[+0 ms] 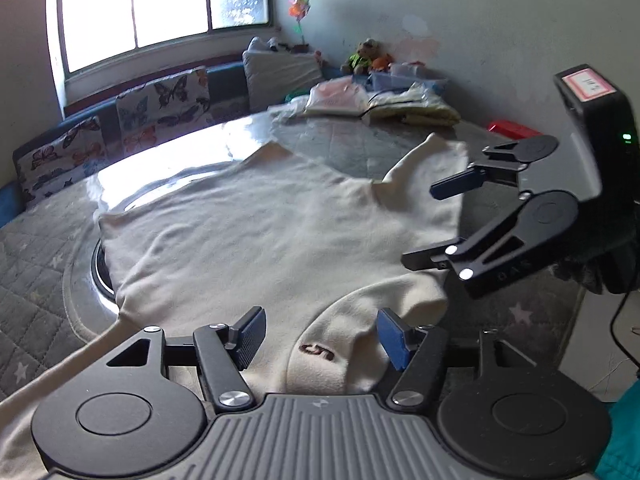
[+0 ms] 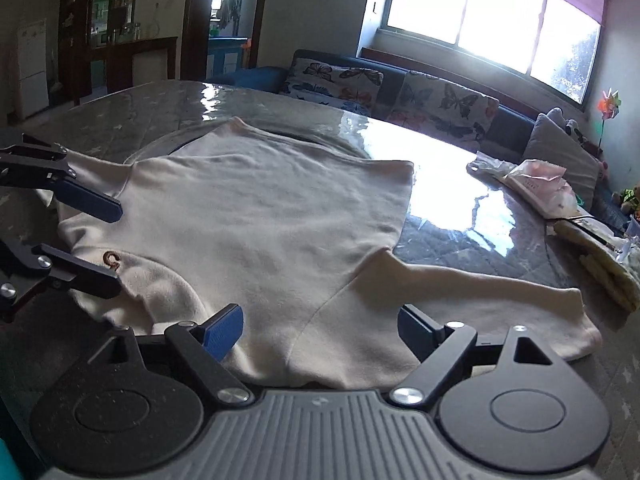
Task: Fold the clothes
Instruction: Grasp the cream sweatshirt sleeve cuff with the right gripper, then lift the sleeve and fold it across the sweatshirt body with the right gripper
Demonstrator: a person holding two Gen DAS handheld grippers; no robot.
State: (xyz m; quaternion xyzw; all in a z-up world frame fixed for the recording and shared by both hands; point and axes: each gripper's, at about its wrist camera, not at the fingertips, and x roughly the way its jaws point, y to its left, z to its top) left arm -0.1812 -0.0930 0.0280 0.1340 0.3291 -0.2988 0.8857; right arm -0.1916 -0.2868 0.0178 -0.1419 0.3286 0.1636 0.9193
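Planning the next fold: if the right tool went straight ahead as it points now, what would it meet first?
Probably the cream shirt lying flat on the table; the open right tool hovers over its near edge, though height is unclear.

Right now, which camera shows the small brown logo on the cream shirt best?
The left wrist view: the brown logo sits close and unobstructed on the cream shirt, between the left gripper's open jaws. The right wrist view shows the logo small at the left edge, partly hidden by the left gripper.

Bright window (image 2: 496, 20) glare falls over a butterfly-cushioned sofa (image 2: 400, 92) below.
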